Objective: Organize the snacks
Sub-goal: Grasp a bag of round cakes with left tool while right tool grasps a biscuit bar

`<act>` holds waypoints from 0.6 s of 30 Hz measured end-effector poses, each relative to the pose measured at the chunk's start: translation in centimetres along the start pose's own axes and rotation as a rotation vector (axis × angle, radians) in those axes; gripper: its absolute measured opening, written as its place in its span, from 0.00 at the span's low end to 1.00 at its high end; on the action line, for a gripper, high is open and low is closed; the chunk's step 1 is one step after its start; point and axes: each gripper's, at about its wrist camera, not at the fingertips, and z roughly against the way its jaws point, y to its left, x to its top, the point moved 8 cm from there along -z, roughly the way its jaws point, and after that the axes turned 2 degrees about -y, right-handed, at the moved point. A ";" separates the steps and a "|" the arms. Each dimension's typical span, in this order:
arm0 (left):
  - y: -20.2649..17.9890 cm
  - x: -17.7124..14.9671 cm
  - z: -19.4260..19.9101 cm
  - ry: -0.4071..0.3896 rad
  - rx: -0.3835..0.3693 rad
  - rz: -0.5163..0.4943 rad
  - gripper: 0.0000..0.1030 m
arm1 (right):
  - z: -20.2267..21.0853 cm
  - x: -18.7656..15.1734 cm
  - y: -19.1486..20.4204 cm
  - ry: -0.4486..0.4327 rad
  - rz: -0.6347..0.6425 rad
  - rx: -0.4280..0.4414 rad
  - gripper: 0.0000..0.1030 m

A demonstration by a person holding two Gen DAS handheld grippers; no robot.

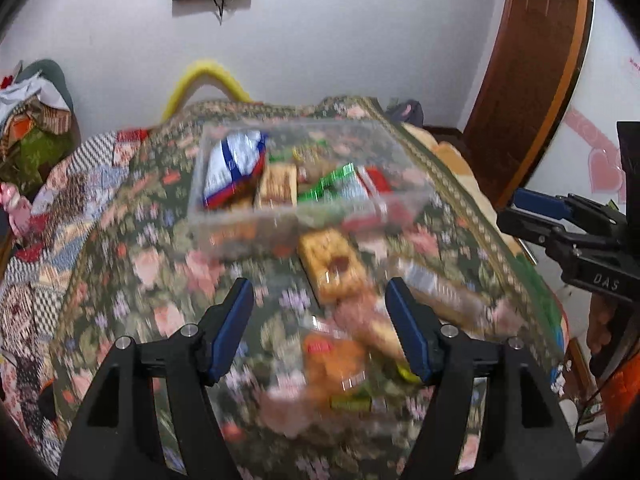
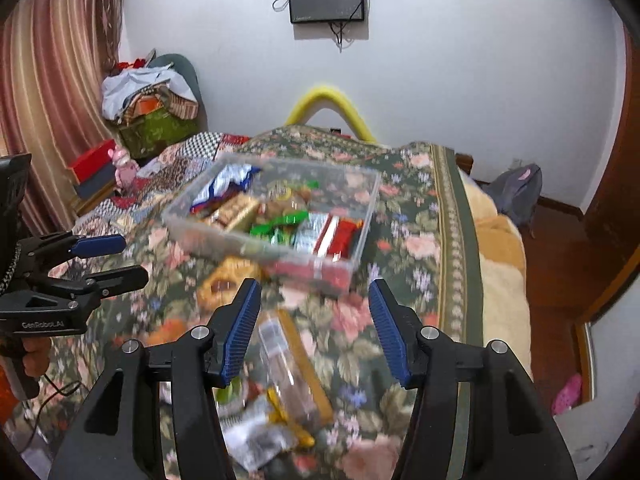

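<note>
Clear plastic box holds wrapped snacks.

A clear plastic bin of snack packets sits mid-frame on the bedspread; loose packets lie below it, nearer the camera.

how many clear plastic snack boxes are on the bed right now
1. The clear plastic box sits on the floral bedspread, beyond both grippers, already holding several wrapped snacks. Loose packets lie on the spread in front of it; blur could hide another.
</note>
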 end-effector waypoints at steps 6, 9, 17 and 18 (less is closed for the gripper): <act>-0.3 -3.6 -1.2 0.065 -0.008 0.011 0.66 | -1.3 -3.7 -0.1 0.077 -0.009 0.021 0.52; -0.5 -4.8 -1.8 0.092 -0.015 0.013 0.66 | -2.4 -5.1 0.1 0.114 -0.003 0.021 0.52; -0.4 -6.8 -4.6 0.164 -0.045 0.052 0.66 | -5.1 -7.1 0.5 0.180 -0.005 0.042 0.52; -0.5 -7.0 -4.9 0.170 -0.051 0.053 0.66 | -5.4 -7.2 0.5 0.188 -0.004 0.042 0.52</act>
